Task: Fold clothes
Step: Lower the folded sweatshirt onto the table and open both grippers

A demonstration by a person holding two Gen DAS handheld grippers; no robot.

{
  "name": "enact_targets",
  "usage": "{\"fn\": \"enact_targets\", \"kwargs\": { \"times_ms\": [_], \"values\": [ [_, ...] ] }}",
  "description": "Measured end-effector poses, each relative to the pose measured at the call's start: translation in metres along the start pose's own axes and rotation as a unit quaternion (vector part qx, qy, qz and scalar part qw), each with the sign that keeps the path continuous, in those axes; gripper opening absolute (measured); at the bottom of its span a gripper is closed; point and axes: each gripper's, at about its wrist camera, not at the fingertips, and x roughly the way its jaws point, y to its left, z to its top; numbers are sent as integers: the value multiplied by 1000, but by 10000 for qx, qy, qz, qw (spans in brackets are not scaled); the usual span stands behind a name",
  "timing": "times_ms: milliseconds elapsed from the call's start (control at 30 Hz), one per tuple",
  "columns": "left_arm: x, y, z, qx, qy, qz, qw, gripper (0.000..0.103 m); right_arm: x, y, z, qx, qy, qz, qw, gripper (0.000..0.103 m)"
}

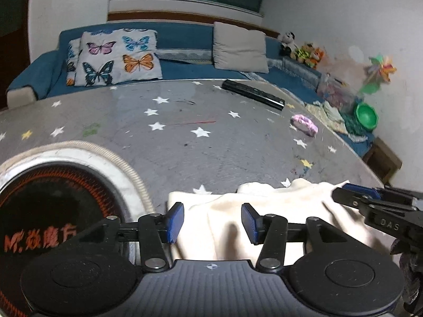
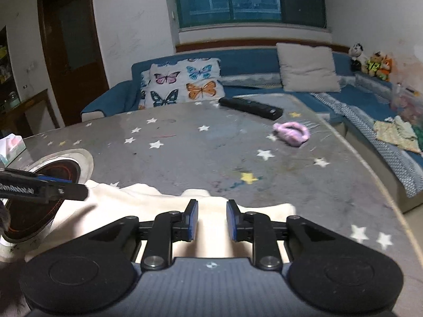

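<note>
my left gripper (image 1: 212,223): closest thing in the left cam. Blue pads sit fairly wide apart, nothing pinched, cream cloth just lying under/between them w/o the pads pressing on it.
my right gripper (image 2: 208,220): closest in the right cam, narrower gap than the left but def not closed. Cloth shows thru the gap, pads not biting it afaict.
cream garment (image 1: 264,219): the thing I'm folding. Bunched + wrinkly at the near edge of the table, right under both grippers, its left end reaching the round burner.
table (image 1: 211,142): grey cover w/ white and yellow stars, some scribble marks on it.
burner (image 1: 53,206): round dark induction-type plate w/ orange rings, pale ring around it, set in the table on my left side, touching the cloth edge in the right cam.
remote (image 2: 249,108): long black one, far side of the table, well apart from the cloth.
pink fuzzy thing (image 2: 290,133): near the remote, toward the right edge. Can't tell what it is tbh.
sofa (image 2: 246,60): blue, behind the table, w/ butterfly pillow (image 2: 182,85) and a plain grey pillow (image 2: 308,68).
plush toys (image 2: 370,62): lined up on the sofa back, right corner.
</note>
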Motion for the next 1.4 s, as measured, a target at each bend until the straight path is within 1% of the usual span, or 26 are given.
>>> {"fn": "enact_targets", "kwargs": {
  "times_ms": [267,333,433,533,600,633,700,733,800,833,900,933,1000,1033,1067,1200,1333,1400],
  "values": [
    [38,-12,4,445,154,166,9988,52,29,3,-2,-8,188,-69,9998,23],
    [39,-14,4,517,111,195,9984,53,29,2,-2,-18,183,-55,9998,23],
    [35,-14,4,542,70,209,9983,55,15,-3,0,79,132,24,9999,23],
    [23,-11,2,513,7,237,9984,61,-8,-10,0,104,29,24,9999,23],
    [14,-11,-1,531,-58,266,9982,71,-26,-14,-3,96,-24,12,10000,23],
    [9,-12,-2,543,-85,276,9981,73,-36,-16,-5,93,-48,1,9999,23],
    [-2,-13,-7,578,-142,294,9978,83,-53,-17,-12,97,-82,-14,9999,23],
    [-7,-14,-11,615,-180,303,9975,85,-61,-17,-17,101,-93,3,9999,23],
    [-17,-14,-19,675,-236,345,9968,94,-76,-15,-27,84,-101,50,9999,23],
    [-22,-14,-23,697,-253,368,9966,96,-81,-13,-33,68,-100,77,9999,23],
    [-31,-14,-32,720,-275,398,9962,102,-90,-9,-44,60,-86,106,9999,23],
    [-35,-14,-36,725,-289,405,9961,103,-92,-7,-49,28,-88,112,9999,23],
    [-42,-13,-45,723,-308,448,9959,103,-97,-3,-58,-37,-97,115,9999,27],
    [-44,-13,-49,721,-309,479,9958,103,-98,-2,-61,-63,-112,98,9999,33],
    [-46,-12,-53,720,-310,510,9956,103,-99,-2,-62,-68,-127,85,9999,36],
    [-48,-9,-62,612,-261,561,9962,103,-95,-4,-68,-14,-210,19,9998,36],
    [-42,-6,-69,600,-178,747,9952,103,-84,-8,-77,85,-72,21,9999,36],
    [-41,-3,-74,594,-132,777,9951,103,-80,-10,-83,128,11,60,9999,36]
  ]
}}
